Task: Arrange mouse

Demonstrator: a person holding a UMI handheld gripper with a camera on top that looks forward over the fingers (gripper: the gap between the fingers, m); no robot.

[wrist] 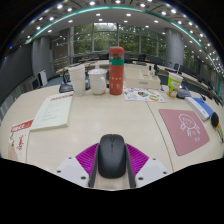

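Gripper view: you have the mouse (112,155) sitting between the two fingers of the gripper (112,160), its dark rounded body lying on the pale table (100,125) with the magenta pads (87,157) showing at either flank. The pads appear to bear against both sides of the shell, so I judge the claw narrowed onto the mouse, though contact at the far side is hard to confirm. Expect a light, rigid plastic body; the domed, smooth back looks slippery, so your hold belongs on the straighter side walls near the middle of its length, not on the tapering nose or tail. Moderate squeeze should suffice; the buttons and wheel on top should be kept out of the grip. No cable is visible. Beyond the fingers, to the right, a pink mat (184,128) lies flat on the table, soft-edged and matte, a plausible resting place for the mouse. To the left a white sheet (52,110) lies flat with a red-and-white card (20,135) near it. Well beyond stand a tall red and green canister (117,70) and a white cup (97,81), both upright, clear of your working area.
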